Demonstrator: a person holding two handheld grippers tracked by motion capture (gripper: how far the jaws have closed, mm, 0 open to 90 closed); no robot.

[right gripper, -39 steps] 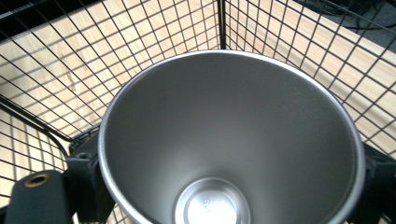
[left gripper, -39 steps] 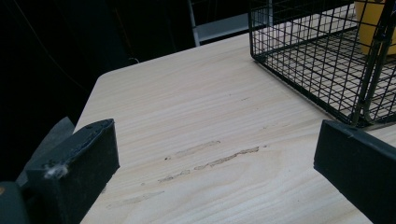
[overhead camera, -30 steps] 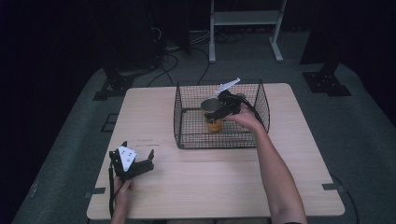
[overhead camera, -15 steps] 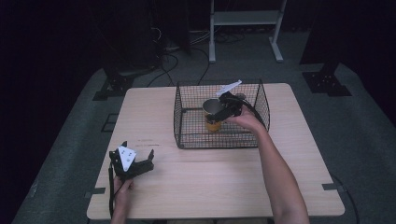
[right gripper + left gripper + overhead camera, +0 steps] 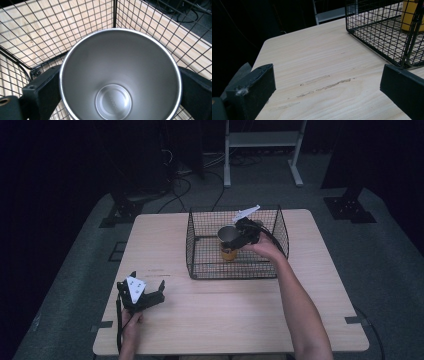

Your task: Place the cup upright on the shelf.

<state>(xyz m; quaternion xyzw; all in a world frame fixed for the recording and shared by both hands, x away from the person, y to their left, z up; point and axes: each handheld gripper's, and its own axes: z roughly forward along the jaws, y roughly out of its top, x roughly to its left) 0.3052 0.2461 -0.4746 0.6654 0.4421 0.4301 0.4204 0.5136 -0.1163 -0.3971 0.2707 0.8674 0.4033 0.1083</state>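
Surface (image 5: 230,315) carried the basket (image 5: 200,251). My right tool (image 5: 239,238) was clamped on the cup (image 5: 228,237), held upright inside the basket, seemingly just off its floor: placing or lifting, can't tell. Left tool (image 5: 147,292) sat wide open, empty, at the near-left.

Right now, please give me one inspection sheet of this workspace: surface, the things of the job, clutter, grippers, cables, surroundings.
Surface: light wooden table, with scuff marks in the left gripper view.
Job's things: steel cup with yellow outside, empty, held inside the black wire basket.
Clutter: nothing seen.
Grippers: right gripper shut on the cup, inside the basket; left gripper open, low at the table's near left, holding nothing.
Cables: one from each gripper; more on the floor behind the table.
Surroundings: dark room, grey floor, white frame behind.
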